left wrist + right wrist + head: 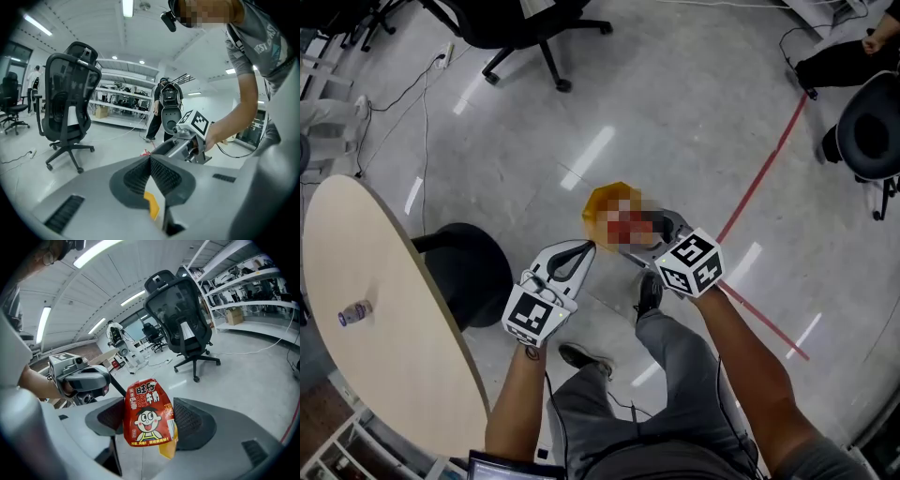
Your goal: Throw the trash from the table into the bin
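Holding red snack packet (145, 399) in right gripper (149, 423), fingers (194, 420) clamped on it from both sides. Upright, cartoon print toward the right gripper camera, top edge sticking up past the fingertips. Up in the air over the floor (675, 112), well off the table (384, 356), out in front of the person's legs. Mostly under a mosaic patch in head view, with only an orange-yellow part showing above it.

Left gripper (150, 158) near the right one at about the same height, fingers pressed together at the tips with nothing between them. Close to the packet but apart from it, going by right gripper view.

Black round object (469, 272) on the floor, tucked against the table edge, left of the left gripper. Probably the bin, can't confirm from straight above. Packet well apart from it.

Small bottle (354, 312) on the light wood table, near its left rim.

Further out: red line (764, 178) running across the floor to the right of the grippers. Black mesh office chair (185, 319) behind the packet in right gripper view. Shelving (122, 101) along the back wall in left gripper view, with a person (157, 112) standing in front of it.
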Motion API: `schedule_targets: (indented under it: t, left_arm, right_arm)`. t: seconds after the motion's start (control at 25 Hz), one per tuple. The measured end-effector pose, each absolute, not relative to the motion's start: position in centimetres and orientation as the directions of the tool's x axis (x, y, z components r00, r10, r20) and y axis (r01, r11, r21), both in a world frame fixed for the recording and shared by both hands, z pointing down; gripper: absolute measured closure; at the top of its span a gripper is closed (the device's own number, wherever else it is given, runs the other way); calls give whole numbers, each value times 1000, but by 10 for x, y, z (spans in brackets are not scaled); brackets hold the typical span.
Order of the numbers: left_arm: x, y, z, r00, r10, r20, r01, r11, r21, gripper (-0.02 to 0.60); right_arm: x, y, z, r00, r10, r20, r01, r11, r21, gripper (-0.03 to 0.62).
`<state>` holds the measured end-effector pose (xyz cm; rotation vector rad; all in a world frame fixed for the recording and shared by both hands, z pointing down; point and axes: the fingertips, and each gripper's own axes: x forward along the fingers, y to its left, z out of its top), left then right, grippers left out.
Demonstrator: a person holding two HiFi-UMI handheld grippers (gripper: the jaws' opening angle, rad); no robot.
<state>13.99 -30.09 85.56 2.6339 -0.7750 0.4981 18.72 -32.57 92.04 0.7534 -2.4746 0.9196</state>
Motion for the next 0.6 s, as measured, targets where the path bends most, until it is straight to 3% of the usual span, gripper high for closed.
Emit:
schedule_targets:
  t: [0.32, 0.6]
  left_arm:
    - [140, -296, 935, 770, -431, 471, -589, -763, 265, 540]
    - [142, -295, 954, 757, -428, 493, -605, -744, 284, 540]
  right_arm:
    - [185, -326, 1000, -774, -307, 554, -601, 631, -490, 260]
    - [181, -325, 1036, -777, -255, 576, -579, 647, -495, 258]
